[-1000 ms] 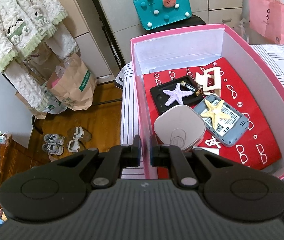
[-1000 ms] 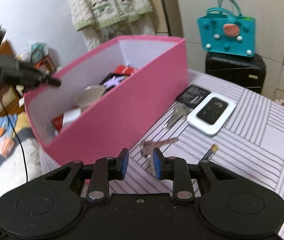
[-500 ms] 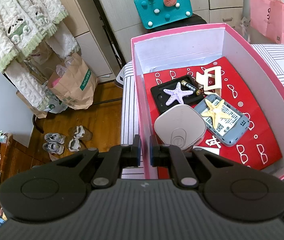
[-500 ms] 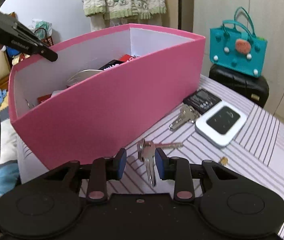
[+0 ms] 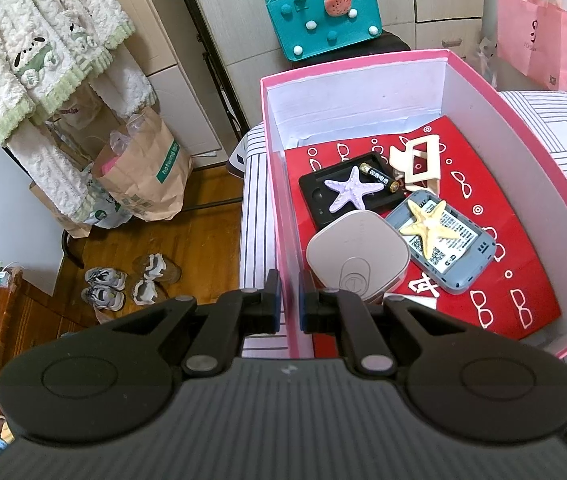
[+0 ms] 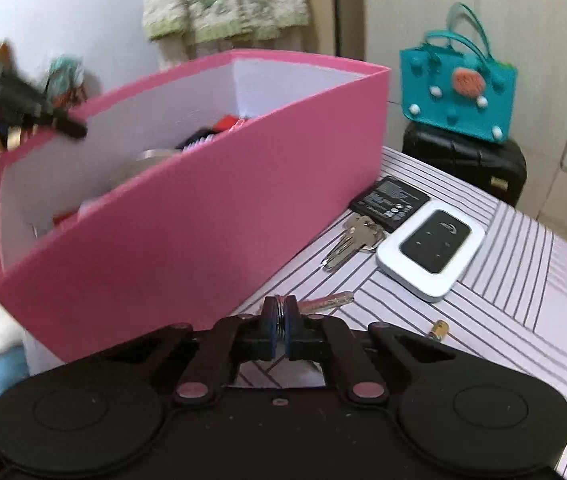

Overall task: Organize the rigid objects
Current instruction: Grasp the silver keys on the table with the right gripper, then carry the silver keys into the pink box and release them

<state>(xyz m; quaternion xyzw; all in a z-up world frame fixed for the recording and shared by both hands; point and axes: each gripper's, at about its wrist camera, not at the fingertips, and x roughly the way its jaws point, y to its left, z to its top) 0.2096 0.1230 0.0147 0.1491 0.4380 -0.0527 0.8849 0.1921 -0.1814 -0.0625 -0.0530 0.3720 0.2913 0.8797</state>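
The pink box (image 5: 279, 216) stands on the striped table (image 6: 515, 300), holding a black case (image 5: 315, 192) with a lilac starfish (image 5: 349, 194) and a battery (image 5: 379, 176), a cream hair claw (image 5: 415, 160), a beige square case (image 5: 357, 256) and a grey router (image 5: 459, 252) under a yellow starfish (image 5: 427, 224). The left tool (image 5: 289, 304) pinches the box's left wall. The right tool (image 6: 281, 326), near the table's front edge, is clamped on a bunch of keys (image 6: 325, 302). Further right lie spare keys (image 6: 349, 242), a flat battery (image 6: 389, 202) and a white router (image 6: 431, 252). No writing is legible.
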